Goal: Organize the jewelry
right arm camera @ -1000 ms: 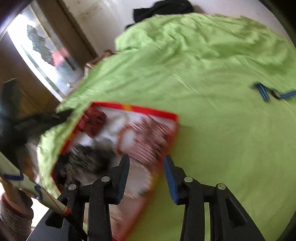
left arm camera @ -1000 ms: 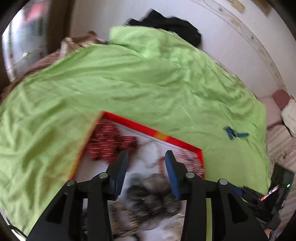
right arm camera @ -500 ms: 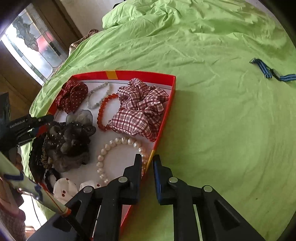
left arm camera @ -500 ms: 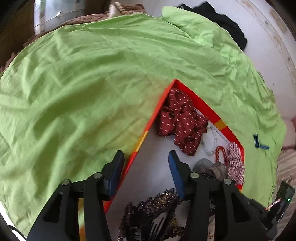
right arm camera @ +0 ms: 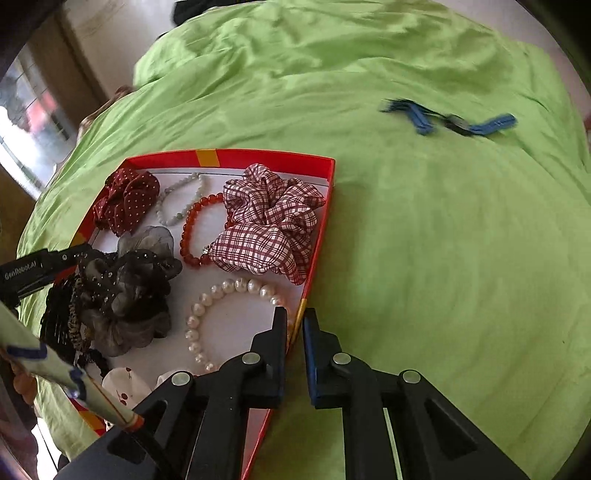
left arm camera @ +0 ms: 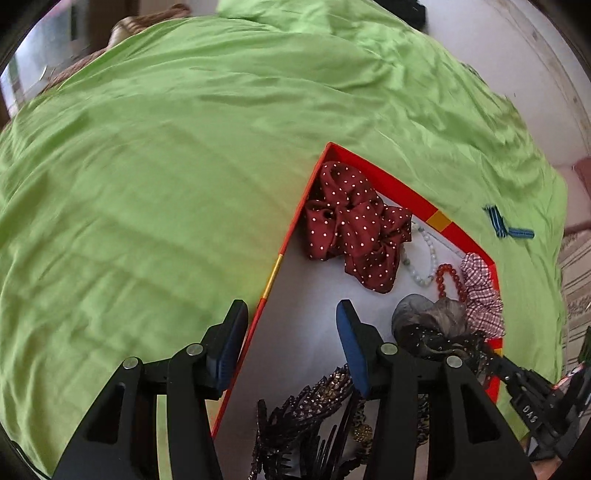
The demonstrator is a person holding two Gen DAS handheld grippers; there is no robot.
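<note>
Green bedsheet [right arm camera: 424,258] rumpled, black garment [right arm camera: 207,5] at far edge, window [right arm camera: 26,110] left.

Readable text, 2 spots only. White "GenRobot.AI" printed on black plastic body of left gripper [right arm camera: 40,267], seen at left edge of right wrist view. White letters approx. "DAS" on black plastic body of right gripper [left arm camera: 532,417], left wrist view, lower right, partly blurred.

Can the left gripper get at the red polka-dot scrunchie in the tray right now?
Probably yes. The left gripper is open, straddling the tray's red wall, and bare tray floor lies between its inner finger and the polka-dot scrunchie.
</note>
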